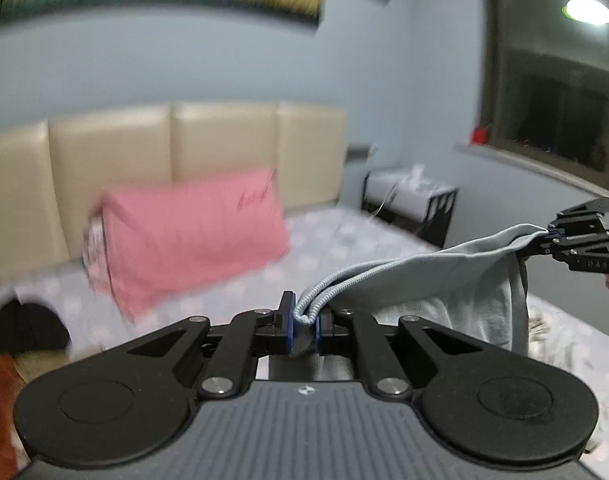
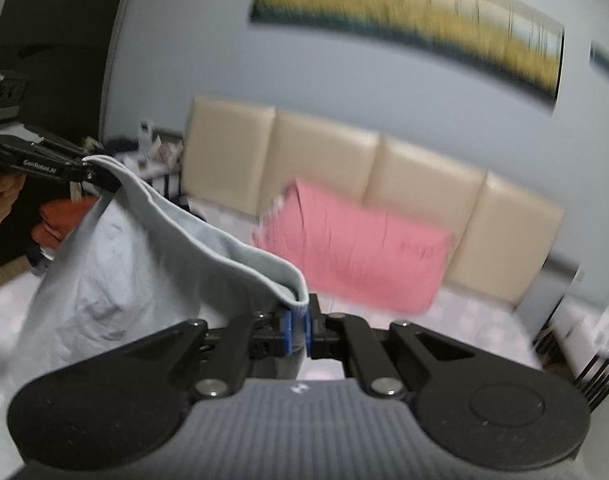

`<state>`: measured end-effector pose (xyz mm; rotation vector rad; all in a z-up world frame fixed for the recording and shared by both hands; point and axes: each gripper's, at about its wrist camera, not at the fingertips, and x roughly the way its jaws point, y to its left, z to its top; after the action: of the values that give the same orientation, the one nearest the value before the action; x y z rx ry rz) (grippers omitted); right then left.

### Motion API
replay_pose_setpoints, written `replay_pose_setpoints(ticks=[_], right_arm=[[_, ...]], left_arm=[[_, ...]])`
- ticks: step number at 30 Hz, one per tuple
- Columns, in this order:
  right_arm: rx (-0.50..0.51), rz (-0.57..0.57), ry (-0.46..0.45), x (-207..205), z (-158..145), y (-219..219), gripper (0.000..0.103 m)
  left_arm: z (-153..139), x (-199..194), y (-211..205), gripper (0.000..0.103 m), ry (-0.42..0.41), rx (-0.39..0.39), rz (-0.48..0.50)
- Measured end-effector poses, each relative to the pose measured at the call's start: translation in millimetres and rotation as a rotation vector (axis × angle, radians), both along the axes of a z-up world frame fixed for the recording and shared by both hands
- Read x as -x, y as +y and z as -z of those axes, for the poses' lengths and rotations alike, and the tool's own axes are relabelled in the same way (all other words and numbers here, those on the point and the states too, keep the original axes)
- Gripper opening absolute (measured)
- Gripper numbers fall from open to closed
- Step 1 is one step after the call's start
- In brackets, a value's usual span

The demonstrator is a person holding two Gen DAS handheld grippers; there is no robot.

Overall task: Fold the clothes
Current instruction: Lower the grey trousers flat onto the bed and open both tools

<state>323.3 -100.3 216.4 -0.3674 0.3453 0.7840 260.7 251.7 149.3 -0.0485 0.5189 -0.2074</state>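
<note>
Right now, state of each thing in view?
left gripper: jaws shut on the grey garment's ribbed edge
right gripper: jaws shut on the garment's other end
grey garment: held up between both grippers, sagging, body hanging toward the bed
pink pillow: leaning against the headboard

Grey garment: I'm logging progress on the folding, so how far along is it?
Done: both the left gripper and the right gripper are shut on the top edge of the grey garment. In hand: it hangs stretched between them above the bed, in front of the pink pillow. Left: no fold shows yet; laying it flat and folding all remain.
</note>
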Motion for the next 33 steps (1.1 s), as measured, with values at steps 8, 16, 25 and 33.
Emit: replay_pose_setpoints(ticks=[8, 16, 25, 33], right_arm=[[0.15, 0.1, 0.223, -164, 178, 74, 0.007], [0.192, 0.175, 0.316, -235, 260, 127, 0.007], [0.222, 0.25, 0.395, -267, 313, 158, 0.007], [0.254, 0.341, 0.406, -261, 341, 160, 0.032]], left_arm=[[162, -137, 30, 0.007, 0.287, -0.044, -0.075], [229, -200, 46, 0.007, 0.43, -0.059, -0.185], [279, -219, 41, 0.014, 0.572, -0.105, -0.254], [266, -211, 54, 0.023, 0.588, -0.21, -0.32]])
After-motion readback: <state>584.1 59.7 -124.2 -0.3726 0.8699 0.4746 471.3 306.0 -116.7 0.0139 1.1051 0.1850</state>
